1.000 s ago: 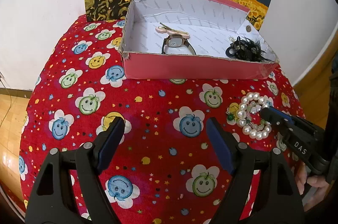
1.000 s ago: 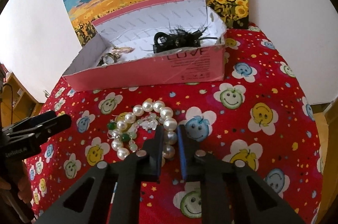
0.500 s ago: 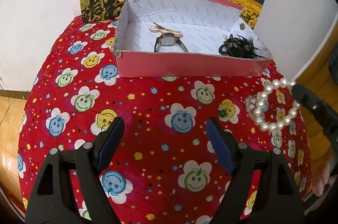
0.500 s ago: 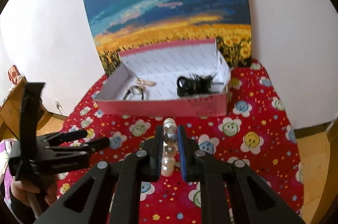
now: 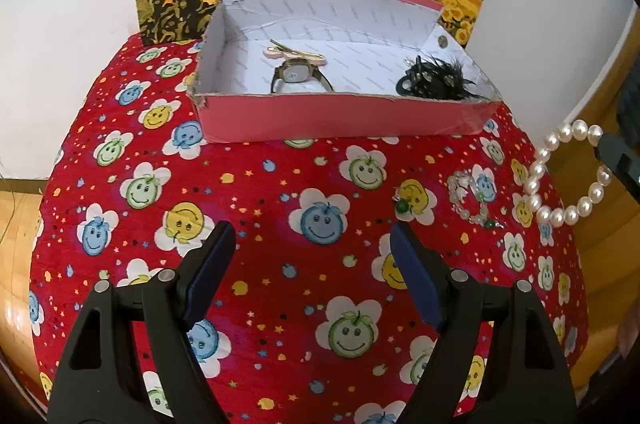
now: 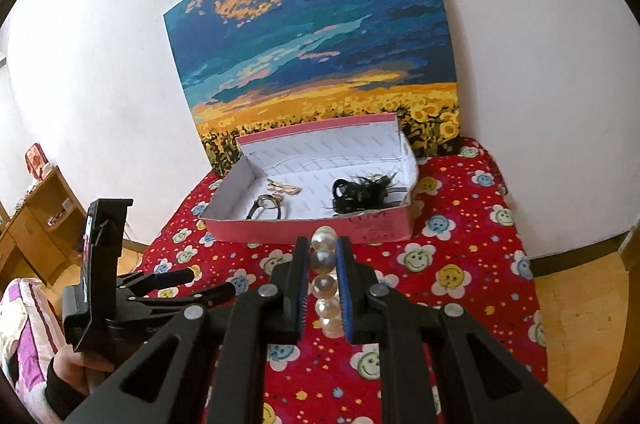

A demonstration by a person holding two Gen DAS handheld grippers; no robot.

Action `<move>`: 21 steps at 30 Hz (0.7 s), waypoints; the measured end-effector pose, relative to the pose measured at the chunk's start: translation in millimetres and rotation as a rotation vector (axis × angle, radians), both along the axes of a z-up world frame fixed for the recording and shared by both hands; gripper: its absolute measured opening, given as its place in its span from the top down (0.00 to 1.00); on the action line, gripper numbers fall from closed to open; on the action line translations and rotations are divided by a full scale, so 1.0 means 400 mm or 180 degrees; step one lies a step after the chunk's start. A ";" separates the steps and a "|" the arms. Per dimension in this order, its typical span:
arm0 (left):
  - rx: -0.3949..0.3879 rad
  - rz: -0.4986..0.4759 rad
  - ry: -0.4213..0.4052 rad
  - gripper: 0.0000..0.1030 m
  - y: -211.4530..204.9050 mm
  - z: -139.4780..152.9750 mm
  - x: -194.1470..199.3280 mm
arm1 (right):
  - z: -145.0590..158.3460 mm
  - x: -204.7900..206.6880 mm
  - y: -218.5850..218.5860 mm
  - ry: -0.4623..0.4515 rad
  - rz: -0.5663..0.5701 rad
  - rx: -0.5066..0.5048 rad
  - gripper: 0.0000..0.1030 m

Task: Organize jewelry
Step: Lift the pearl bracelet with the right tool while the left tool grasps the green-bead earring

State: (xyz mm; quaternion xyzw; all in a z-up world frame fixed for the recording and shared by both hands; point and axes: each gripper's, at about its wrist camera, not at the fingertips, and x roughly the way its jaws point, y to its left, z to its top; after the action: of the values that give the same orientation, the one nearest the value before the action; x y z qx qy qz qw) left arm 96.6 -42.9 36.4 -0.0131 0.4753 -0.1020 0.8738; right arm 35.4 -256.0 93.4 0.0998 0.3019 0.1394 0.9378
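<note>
So the right gripper (image 6: 323, 288) is clamped on the pearl bracelet (image 6: 326, 278), pads squeezing a short run of beads, and the bracelet is up off the table, short of the pink box (image 6: 312, 226). My guess is it handles like any bead loop: light, floppy, each pearl hard and slick, so it wants to swing and could roll out of a loose pinch. Grabbing across several beads in a row like this seems the safer hold, rather than one bead at the tip. The left gripper (image 5: 312, 272) has its jaws spread wide with nothing between them, hanging over the red smiley tablecloth (image 5: 280, 192). The views really split the info. The right wrist camera shows only the beads between the pads; the rest of the loop is hidden. The left wrist camera shows the whole loop dangling off the table's right side (image 5: 568, 172), plus a smaller clear-and-green beaded piece (image 5: 474, 202) and a green bead (image 5: 401, 207) lying on the cloth, which the right view doesn't show. Both show the box holding a watch (image 5: 298, 76), a pink hair clip (image 5: 294, 53) and a black feathery piece (image 5: 434, 80).
</note>
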 end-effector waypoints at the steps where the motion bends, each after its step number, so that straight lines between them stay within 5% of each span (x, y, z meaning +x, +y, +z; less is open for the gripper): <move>1: 0.0007 -0.0011 0.0005 0.24 -0.004 -0.002 -0.001 | -0.002 -0.002 -0.004 0.0008 -0.0014 -0.0009 0.86; 21: 0.0208 -0.0325 -0.0142 0.27 -0.172 -0.042 0.016 | -0.071 -0.015 -0.065 0.0143 -0.0129 0.0036 0.86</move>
State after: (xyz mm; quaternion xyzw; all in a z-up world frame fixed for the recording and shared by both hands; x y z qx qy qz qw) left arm 103.2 -111.7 19.4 0.0420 0.4589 -0.1310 0.8778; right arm 29.4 -281.8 64.9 0.1144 0.3199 0.1199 0.9329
